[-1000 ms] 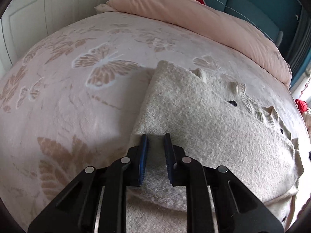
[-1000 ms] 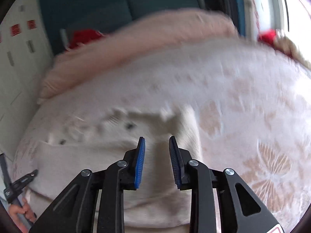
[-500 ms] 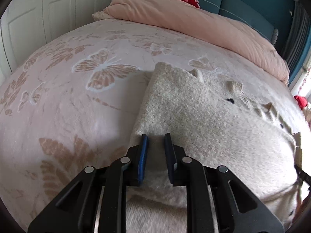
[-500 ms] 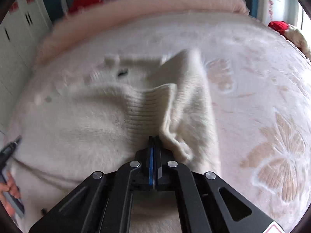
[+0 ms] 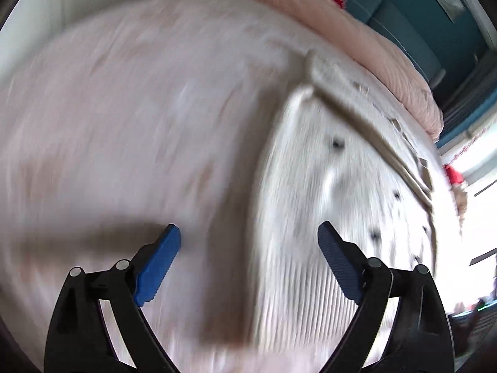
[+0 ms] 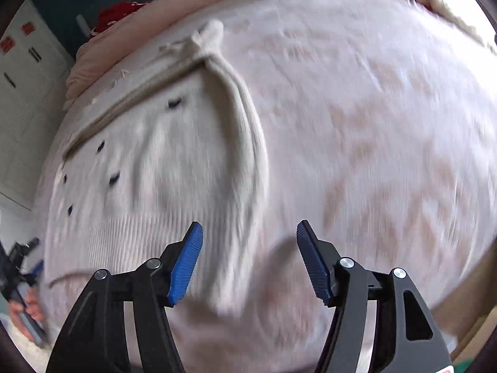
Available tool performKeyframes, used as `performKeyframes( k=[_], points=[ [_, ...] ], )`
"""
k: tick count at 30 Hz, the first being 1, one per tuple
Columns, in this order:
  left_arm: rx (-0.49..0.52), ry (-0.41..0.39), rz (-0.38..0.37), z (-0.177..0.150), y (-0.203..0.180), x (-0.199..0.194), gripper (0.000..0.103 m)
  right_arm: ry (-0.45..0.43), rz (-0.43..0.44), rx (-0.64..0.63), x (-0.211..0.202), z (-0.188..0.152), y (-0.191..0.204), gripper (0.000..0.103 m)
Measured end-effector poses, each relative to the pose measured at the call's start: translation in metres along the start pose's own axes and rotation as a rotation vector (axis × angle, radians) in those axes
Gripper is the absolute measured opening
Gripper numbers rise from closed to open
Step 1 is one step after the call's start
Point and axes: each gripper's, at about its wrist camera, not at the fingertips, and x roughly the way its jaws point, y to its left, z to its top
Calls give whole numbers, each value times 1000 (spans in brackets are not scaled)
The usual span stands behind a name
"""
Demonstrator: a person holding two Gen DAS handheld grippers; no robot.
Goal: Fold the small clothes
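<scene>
A cream knitted cardigan with dark buttons lies folded on the pink bed cover; it also shows in the right wrist view. My left gripper is wide open and empty, above the cardigan's left edge near its ribbed hem. My right gripper is wide open and empty, above the cardigan's right folded edge. Both views are motion-blurred.
The bed cover has a butterfly print. A rolled pink duvet lies along the far side, with a red item behind it. White cupboard doors stand on the left. The left gripper and hand show at the edge.
Both grippers have opened wide and pulled back. The right gripper let go of the cardigan edge it held half a second ago. The cardigan now lies folded with buttons showing.
</scene>
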Motion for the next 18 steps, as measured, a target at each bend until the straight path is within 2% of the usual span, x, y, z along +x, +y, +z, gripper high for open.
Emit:
performKeyframes(
  k=[2, 5, 9, 10, 11, 12, 13, 14, 15, 16, 18],
  points=[
    [3, -24, -37, -22, 2, -11, 92, -19, 42, 14, -2, -15, 4, 70],
    [17, 3, -84, -36, -10, -9, 98, -16, 124, 21, 4, -16, 14, 71],
    [9, -10, -73, -34, -29, 7, 98, -46, 148, 54, 20, -8, 31, 71],
    [-1, -7, -67, -32, -31, 11, 98, -52, 147, 63, 21, -5, 35, 68],
    [-17, -2, -62, -28, -33, 14, 98, -51, 158, 66, 24, -1, 40, 47],
    [-26, 1, -64, -26, -33, 15, 91, -38, 165, 67, 25, 2, 43, 30],
    [-25, 10, -89, -21, -35, 16, 60, -19, 177, 72, 27, 5, 45, 13],
    [-17, 23, -114, -18, -37, 17, 37, -29, 178, 72, 23, 6, 48, 13],
    [-13, 48, -128, -15, -38, 19, 8, -46, 170, 52, 17, 7, 52, 12],
    [-16, 65, -137, -13, -37, 18, 8, -59, 164, 24, 9, 9, 56, 12],
    [-22, 49, -129, -9, -33, 4, 7, -82, 156, -34, -13, 9, 65, 11]
  ],
)
